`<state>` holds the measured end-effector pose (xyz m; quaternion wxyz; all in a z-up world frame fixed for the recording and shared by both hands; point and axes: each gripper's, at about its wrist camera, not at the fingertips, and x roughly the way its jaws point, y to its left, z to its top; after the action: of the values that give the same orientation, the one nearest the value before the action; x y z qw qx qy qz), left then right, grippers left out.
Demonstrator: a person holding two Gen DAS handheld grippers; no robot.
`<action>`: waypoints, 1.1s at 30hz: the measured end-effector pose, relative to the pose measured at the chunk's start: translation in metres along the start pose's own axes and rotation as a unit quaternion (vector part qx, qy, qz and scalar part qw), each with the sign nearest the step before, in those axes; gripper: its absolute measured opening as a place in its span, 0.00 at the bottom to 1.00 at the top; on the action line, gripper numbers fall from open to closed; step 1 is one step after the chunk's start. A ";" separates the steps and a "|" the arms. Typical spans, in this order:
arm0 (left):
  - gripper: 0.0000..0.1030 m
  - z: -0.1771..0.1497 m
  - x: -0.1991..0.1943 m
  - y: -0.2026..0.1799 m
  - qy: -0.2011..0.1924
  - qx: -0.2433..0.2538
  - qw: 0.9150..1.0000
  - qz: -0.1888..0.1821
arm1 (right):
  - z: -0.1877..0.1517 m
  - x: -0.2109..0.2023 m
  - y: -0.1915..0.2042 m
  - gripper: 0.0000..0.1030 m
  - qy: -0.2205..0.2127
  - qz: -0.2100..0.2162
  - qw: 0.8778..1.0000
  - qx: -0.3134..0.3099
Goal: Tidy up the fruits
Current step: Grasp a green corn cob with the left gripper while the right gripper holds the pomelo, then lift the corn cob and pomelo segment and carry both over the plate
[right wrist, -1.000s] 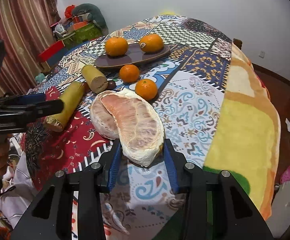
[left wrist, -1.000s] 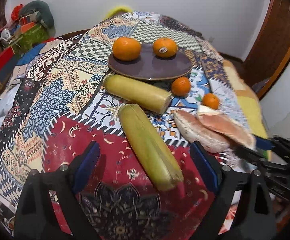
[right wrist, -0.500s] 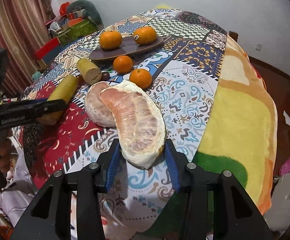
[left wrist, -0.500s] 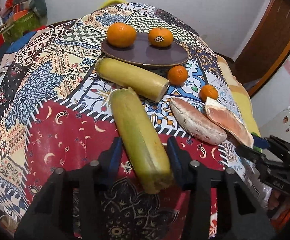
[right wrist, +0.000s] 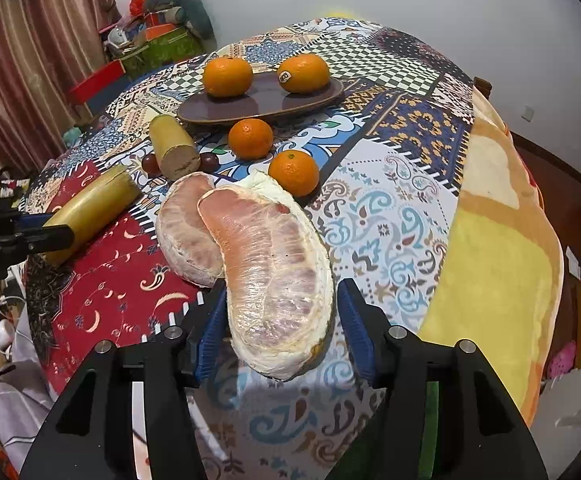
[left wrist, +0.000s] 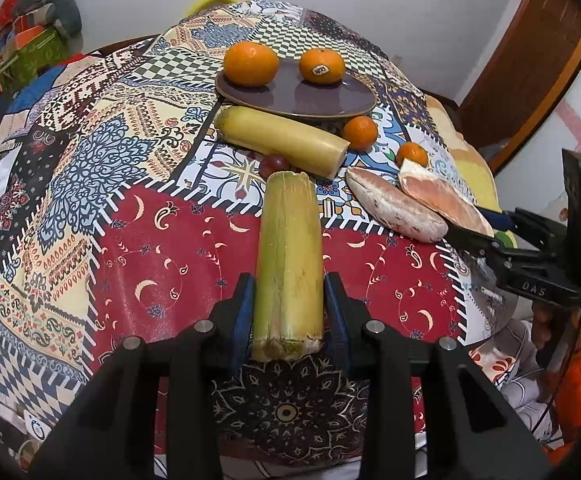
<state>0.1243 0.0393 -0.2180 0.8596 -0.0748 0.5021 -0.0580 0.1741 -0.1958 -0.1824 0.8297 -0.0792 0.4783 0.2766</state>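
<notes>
1. Lying on the patchwork tablecloth (left wrist: 138, 240), the near sugarcane piece (left wrist: 289, 264) points away toward the far side; the left gripper (left wrist: 289, 312) has just been closing, and its blue pads now press both sides of the cane's near end.
2. Behind it, a second sugarcane piece (left wrist: 282, 140) lies crosswise, with a dark grape (left wrist: 271, 164) just beside it.
3. At the far middle sits the only container, a dark oval plate (left wrist: 330, 100); it holds two oranges, a plain orange (left wrist: 251, 64) on its left and a stickered orange (left wrist: 322, 65) on its right, well apart.
4. Off the plate, on the cloth to its near right, are two small oranges (right wrist: 250, 139) and (right wrist: 293, 172).
5. Right of the cane lie two peeled pomelo segments: a left pomelo segment (right wrist: 188, 228) with a right pomelo segment (right wrist: 278, 276) leaning on it.
6. The right gripper (right wrist: 278, 328) has just been opening; the right segment's near end sits between its jaws, and a gap shows beside the right pad.
</notes>
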 end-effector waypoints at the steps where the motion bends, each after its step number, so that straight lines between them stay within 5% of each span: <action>1: 0.34 0.001 0.001 0.000 0.002 0.000 1.000 0.001 | 0.001 0.001 0.000 0.54 0.001 0.000 1.000 0.000; 11: 0.35 0.021 0.026 -0.001 0.014 -0.003 1.000 0.007 | 0.008 0.007 -0.004 0.59 0.004 0.012 1.000 -0.018; 15: 0.35 0.029 0.034 0.000 0.012 -0.004 1.000 0.009 | 0.009 0.007 -0.003 0.45 -0.004 0.019 1.000 -0.023; 33: 0.36 0.032 0.038 -0.001 -0.002 0.001 1.000 0.018 | -0.006 -0.011 -0.019 0.46 0.013 0.009 1.000 0.020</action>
<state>0.1709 0.0336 -0.2346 0.8615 -0.0646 0.5018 -0.0429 0.1756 -0.2178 -0.1789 0.8223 -0.0614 0.4953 0.2735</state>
